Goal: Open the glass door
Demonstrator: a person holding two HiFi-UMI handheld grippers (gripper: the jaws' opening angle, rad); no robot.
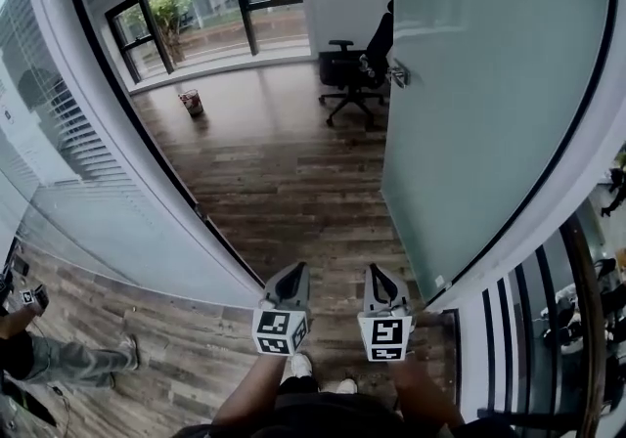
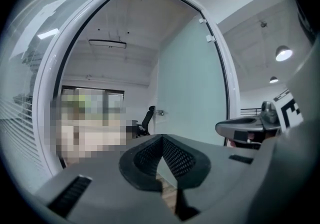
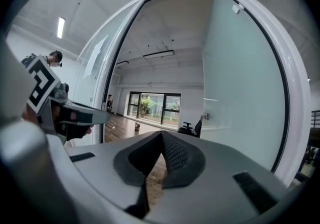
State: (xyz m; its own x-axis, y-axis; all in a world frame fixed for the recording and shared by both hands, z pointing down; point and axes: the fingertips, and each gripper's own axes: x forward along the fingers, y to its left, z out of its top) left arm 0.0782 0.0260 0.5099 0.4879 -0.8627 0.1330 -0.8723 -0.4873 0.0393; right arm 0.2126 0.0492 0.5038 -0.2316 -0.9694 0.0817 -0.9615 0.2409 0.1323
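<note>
The frosted glass door (image 1: 489, 104) stands swung open into the room on the right, its metal handle (image 1: 398, 74) on the far edge. The doorway lies straight ahead of me. My left gripper (image 1: 293, 270) and right gripper (image 1: 377, 272) are held side by side low at the threshold, pointing into the room, both shut and with nothing in them. In the left gripper view the left gripper (image 2: 161, 140) has its jaws together, with the door (image 2: 192, 83) ahead to the right. The right gripper (image 3: 161, 135) is also shut, and the door (image 3: 240, 83) and handle (image 3: 204, 116) show beyond it.
A glass wall with blinds (image 1: 59, 162) flanks the doorway on the left. Inside, a black office chair (image 1: 352, 69) stands near the door and a small red bin (image 1: 191, 102) near the windows. A person (image 1: 59, 358) crouches at lower left. A railing (image 1: 577, 328) runs at right.
</note>
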